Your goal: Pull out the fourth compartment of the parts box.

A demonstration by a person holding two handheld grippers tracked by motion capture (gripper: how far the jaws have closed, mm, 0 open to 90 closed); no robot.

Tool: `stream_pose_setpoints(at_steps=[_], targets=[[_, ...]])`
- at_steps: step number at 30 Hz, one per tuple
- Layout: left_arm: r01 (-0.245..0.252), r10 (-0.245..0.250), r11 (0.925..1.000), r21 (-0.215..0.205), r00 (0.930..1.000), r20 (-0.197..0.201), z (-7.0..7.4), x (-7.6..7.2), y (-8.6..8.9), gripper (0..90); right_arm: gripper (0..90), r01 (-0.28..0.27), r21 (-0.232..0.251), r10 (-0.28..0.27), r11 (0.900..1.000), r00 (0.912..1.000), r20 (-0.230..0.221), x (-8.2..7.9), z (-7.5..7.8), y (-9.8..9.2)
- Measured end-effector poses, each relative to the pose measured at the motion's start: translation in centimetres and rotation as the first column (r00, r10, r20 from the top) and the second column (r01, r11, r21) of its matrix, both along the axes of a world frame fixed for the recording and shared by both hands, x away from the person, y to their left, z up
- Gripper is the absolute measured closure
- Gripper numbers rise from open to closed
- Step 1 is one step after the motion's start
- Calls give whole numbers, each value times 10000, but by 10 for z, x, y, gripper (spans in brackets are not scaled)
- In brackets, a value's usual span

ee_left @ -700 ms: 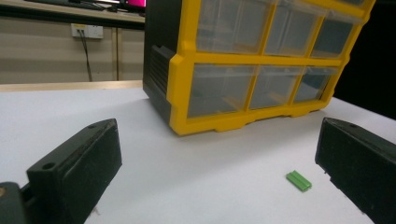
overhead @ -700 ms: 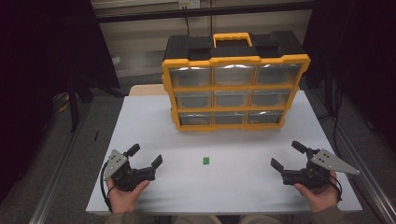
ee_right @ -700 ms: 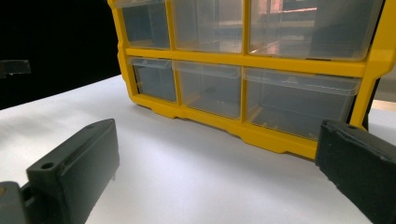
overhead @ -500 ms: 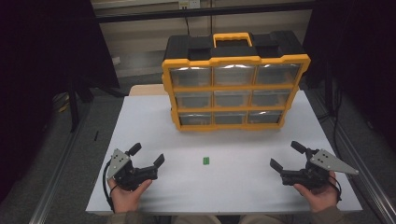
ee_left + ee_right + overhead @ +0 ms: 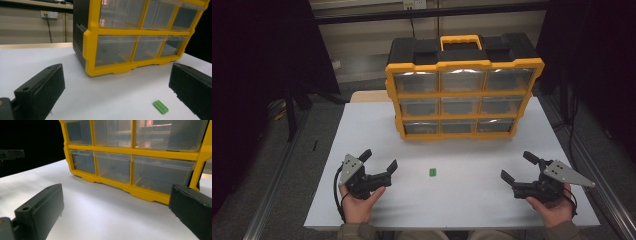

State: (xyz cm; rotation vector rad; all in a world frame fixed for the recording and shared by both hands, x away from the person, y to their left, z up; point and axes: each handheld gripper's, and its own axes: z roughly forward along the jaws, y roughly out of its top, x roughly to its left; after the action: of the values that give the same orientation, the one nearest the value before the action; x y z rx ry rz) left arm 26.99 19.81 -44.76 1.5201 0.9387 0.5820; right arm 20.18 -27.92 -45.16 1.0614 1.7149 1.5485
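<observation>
A yellow and black drawer cabinet (image 5: 462,95) with clear drawers stands at the back of the white table (image 5: 362,125); it also fills the top of the left gripper view (image 5: 135,37) and of the right gripper view (image 5: 135,152). A small green block (image 5: 433,172) lies on the table in front of it, seen low right in the left gripper view (image 5: 160,106). My left gripper (image 5: 379,161) is held at the front left, open and empty, its jaws pointing toward the cabinet. My right gripper (image 5: 518,165) is held at the front right, open and empty too.
The table's front edge runs just behind the person's hands (image 5: 359,207). Metal rails (image 5: 277,190) flank the table on both sides. A dark curtain surrounds the area, and a wall socket (image 5: 49,14) sits behind the cabinet.
</observation>
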Motion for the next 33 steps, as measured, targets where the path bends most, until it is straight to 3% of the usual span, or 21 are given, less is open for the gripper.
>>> stream_pose_setpoints(at_steps=[11,18,24,26,32,33], targets=[[-9,8,10000,-32,10000,-35,6,9,-31,2,1,-48,138,48,9999,10000,-17,-1,0,2],[-325,324,9994,82,9994,78,11,19,-53,6,2,-51,71,52,10000,10000,-60,-1,-1,1],[-570,571,9984,-38,9982,158,15,25,-61,6,3,-64,108,65,9999,10000,-55,-1,-1,2],[-692,688,9975,147,9973,242,18,26,-63,7,3,-17,151,18,9999,10000,-39,-1,-1,2],[-845,844,9964,38,9963,182,22,30,-72,7,3,-72,125,73,9999,10000,-43,-1,-1,2],[-827,830,9964,-196,9965,132,23,32,-75,7,4,-29,181,30,9998,10000,-54,-1,-1,2]])
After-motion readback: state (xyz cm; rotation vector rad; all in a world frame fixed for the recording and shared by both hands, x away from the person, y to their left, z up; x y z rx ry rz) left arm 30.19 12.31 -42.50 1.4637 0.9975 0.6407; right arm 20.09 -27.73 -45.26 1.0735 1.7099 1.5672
